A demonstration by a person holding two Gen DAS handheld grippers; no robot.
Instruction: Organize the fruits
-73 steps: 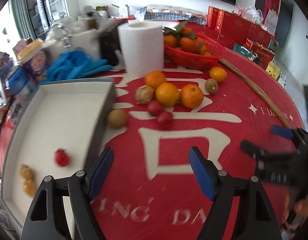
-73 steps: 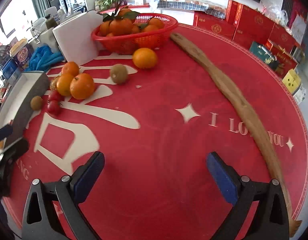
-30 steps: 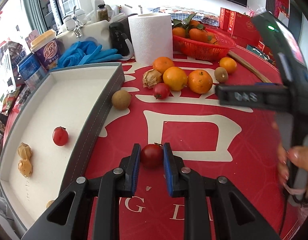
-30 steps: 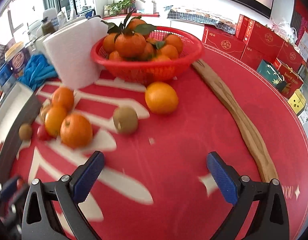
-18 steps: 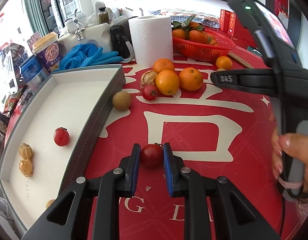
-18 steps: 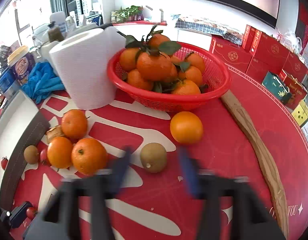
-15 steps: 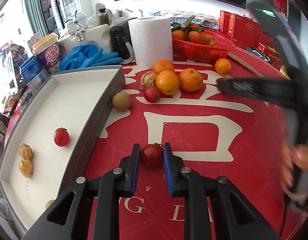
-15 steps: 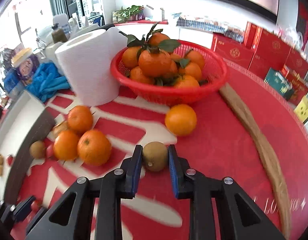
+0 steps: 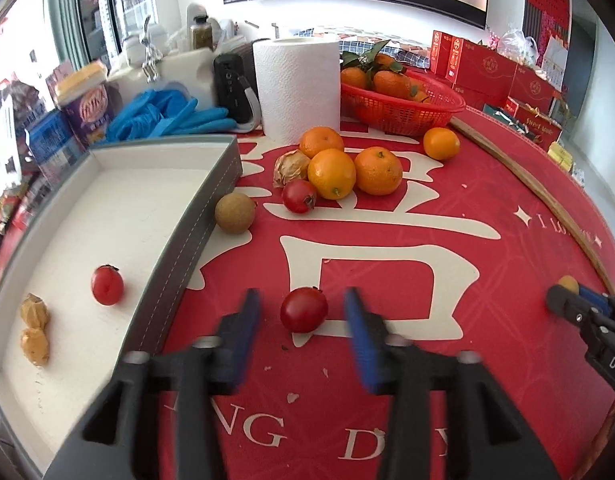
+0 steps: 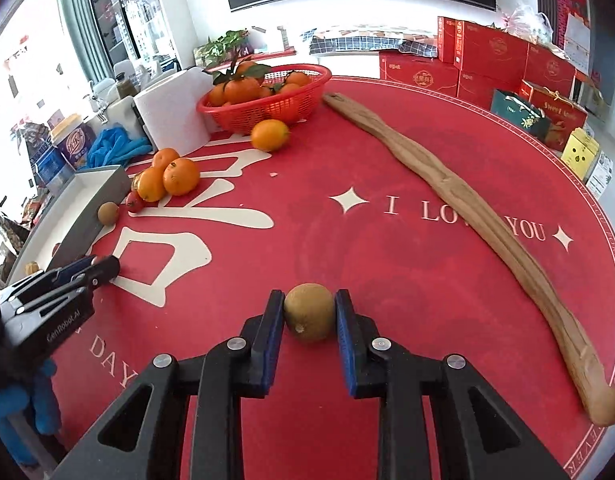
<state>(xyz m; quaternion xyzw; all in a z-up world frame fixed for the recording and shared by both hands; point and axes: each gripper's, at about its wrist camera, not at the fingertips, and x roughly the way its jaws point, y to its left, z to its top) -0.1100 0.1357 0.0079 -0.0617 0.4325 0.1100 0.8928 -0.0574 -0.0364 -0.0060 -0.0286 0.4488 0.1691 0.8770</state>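
tablecloth point(image 10: 387, 152): red – cream letters
basket point(image 10: 267, 108): red
kiwi point(image 10: 309, 312): brown-green
gloves point(image 9: 167, 116): blue
tray point(image 9: 223, 172): grey – white inside

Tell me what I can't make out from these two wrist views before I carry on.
- Left wrist view: the near corner of the grey-walled white tray is cut off by the frame edge.
- Left wrist view: the left gripper fingers are blurred; its jaws have just been opening, the small red tomato loose between them.
- Right wrist view: the underside of the brown kiwi is hidden in the right gripper.
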